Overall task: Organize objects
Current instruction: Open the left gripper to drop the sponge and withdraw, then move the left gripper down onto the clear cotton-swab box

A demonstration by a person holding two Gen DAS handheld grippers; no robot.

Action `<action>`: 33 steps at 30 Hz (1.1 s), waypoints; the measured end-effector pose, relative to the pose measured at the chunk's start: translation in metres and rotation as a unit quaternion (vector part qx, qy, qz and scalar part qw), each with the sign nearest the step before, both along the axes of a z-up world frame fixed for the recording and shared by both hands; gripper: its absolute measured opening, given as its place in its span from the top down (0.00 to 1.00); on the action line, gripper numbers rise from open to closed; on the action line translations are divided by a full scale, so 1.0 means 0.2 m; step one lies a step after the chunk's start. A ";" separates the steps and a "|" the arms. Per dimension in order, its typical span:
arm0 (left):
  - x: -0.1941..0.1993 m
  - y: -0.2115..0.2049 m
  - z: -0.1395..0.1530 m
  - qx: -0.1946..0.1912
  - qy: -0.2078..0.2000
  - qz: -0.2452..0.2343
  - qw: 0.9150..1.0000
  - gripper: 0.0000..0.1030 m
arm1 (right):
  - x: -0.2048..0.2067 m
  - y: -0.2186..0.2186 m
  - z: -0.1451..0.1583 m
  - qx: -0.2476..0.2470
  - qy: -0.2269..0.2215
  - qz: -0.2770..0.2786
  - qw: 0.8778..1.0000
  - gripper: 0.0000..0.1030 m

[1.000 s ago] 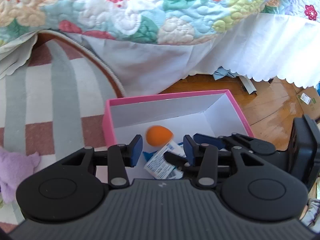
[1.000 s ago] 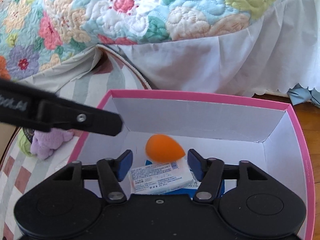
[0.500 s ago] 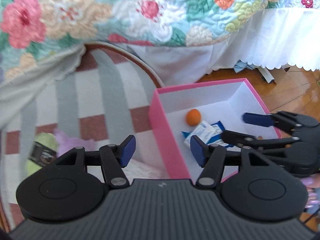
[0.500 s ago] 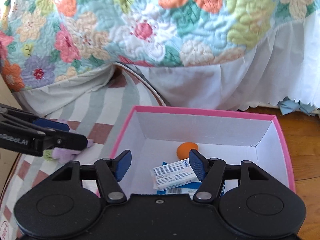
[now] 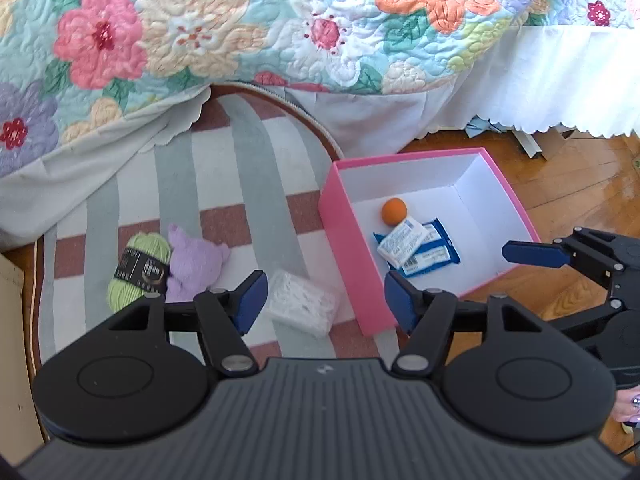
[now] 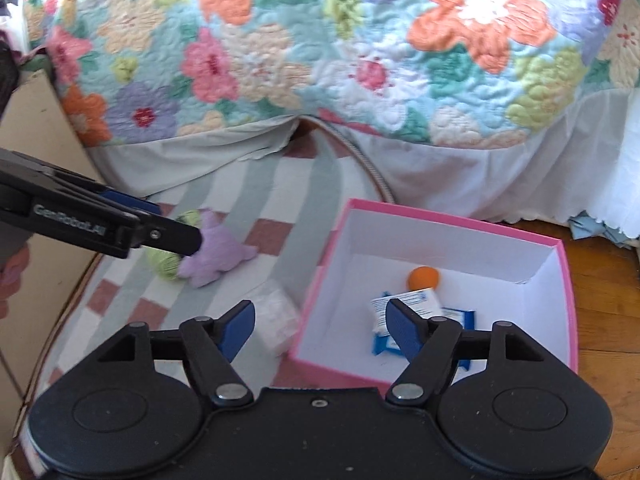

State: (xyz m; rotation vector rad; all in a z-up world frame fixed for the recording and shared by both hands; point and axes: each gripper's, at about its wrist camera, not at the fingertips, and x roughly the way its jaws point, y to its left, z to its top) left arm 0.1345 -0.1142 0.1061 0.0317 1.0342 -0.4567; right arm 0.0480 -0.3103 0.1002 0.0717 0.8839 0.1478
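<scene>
**Floor items around the pink box, both claws empty**

Landmark: pink box (image 5: 347,248), open-topped, white inside, standing partly on the striped rug (image 5: 248,184) and partly on the wooden floor (image 5: 580,184), in front of the bed with its floral quilt (image 5: 240,32).

- Green yarn ball (image 5: 138,270), black band around it: on the rug, well to the left of the box.
- Lilac plush toy (image 5: 194,260): touching the yarn on its box side.
- Clear packet of white contents (image 5: 302,302): on the rug, just left of the box's near corner.
- Left claw (image 5: 322,306): above the rug at the box's near-left corner, jaws parted and just been opening, nothing between the pads.
- Orange ball (image 5: 394,211): inside the box, towards the back.
- White printed packet (image 5: 402,242): inside, just in front of the ball, lying on a blue packet (image 5: 434,256).
- Right claw (image 6: 320,330): over the box's near-left wall, jaws wide and just been opening, holding nothing.
</scene>
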 end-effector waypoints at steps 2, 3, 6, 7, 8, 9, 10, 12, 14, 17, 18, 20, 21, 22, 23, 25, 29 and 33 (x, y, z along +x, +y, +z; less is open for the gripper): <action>-0.02 0.04 0.00 -0.004 0.009 -0.001 1.000 0.37 | -0.03 0.05 0.03 -0.008 -0.006 0.014 1.000 0.19; -0.03 0.05 0.00 -0.005 0.014 0.001 1.000 0.37 | -0.05 0.07 0.05 -0.009 -0.009 0.023 1.000 0.19; -0.04 0.09 -0.02 0.002 0.050 -0.018 0.999 0.37 | -0.10 0.14 0.08 -0.017 -0.009 0.055 0.998 0.19; -0.04 0.11 -0.02 0.000 0.058 -0.019 0.998 0.37 | -0.11 0.17 0.09 -0.024 -0.013 0.063 0.998 0.17; -0.04 0.13 -0.01 0.000 0.064 -0.019 0.998 0.37 | -0.13 0.19 0.10 -0.030 -0.018 0.070 0.997 0.16; -0.04 0.15 -0.01 -0.001 0.070 -0.018 0.997 0.37 | -0.14 0.21 0.11 -0.032 -0.021 0.078 0.996 0.15; -0.05 0.18 0.00 -0.001 0.073 -0.015 0.997 0.37 | -0.15 0.23 0.11 -0.033 -0.025 0.084 0.996 0.15; -0.05 0.20 0.02 0.006 0.067 -0.017 0.998 0.37 | -0.16 0.27 0.11 -0.033 -0.031 0.096 0.994 0.13; -0.06 0.22 0.05 0.029 0.049 -0.027 0.998 0.37 | -0.17 0.32 0.11 -0.037 -0.034 0.107 0.993 0.13; -0.07 0.24 0.10 0.067 0.022 -0.054 0.996 0.35 | -0.18 0.38 0.10 -0.046 -0.035 0.123 0.991 0.13; -0.08 0.25 0.12 0.069 0.016 -0.067 0.995 0.33 | -0.18 0.40 0.09 -0.047 -0.037 0.127 0.990 0.13; -0.08 0.28 0.15 0.066 0.004 -0.086 0.994 0.29 | -0.19 0.43 0.10 -0.045 -0.046 0.136 0.989 0.13; -0.08 0.29 0.17 0.066 -0.006 -0.093 0.993 0.28 | -0.20 0.45 0.10 -0.046 -0.049 0.138 0.988 0.13; -0.08 0.31 0.17 0.070 -0.013 -0.102 0.992 0.27 | -0.20 0.46 0.10 -0.048 -0.050 0.139 0.988 0.13; -0.08 0.32 0.18 0.079 -0.017 -0.105 0.991 0.27 | -0.20 0.48 0.10 -0.048 -0.052 0.141 0.987 0.13; -0.08 0.35 0.17 0.088 -0.017 -0.109 0.990 0.27 | -0.21 0.50 0.10 -0.045 -0.051 0.143 0.987 0.13; -0.08 0.39 0.12 0.083 -0.017 -0.093 0.992 0.25 | -0.22 0.52 0.05 -0.028 -0.062 0.144 0.987 0.13; -0.09 0.38 0.05 0.076 -0.018 -0.085 0.993 0.25 | -0.22 0.56 -0.05 -0.032 -0.077 0.145 0.986 0.13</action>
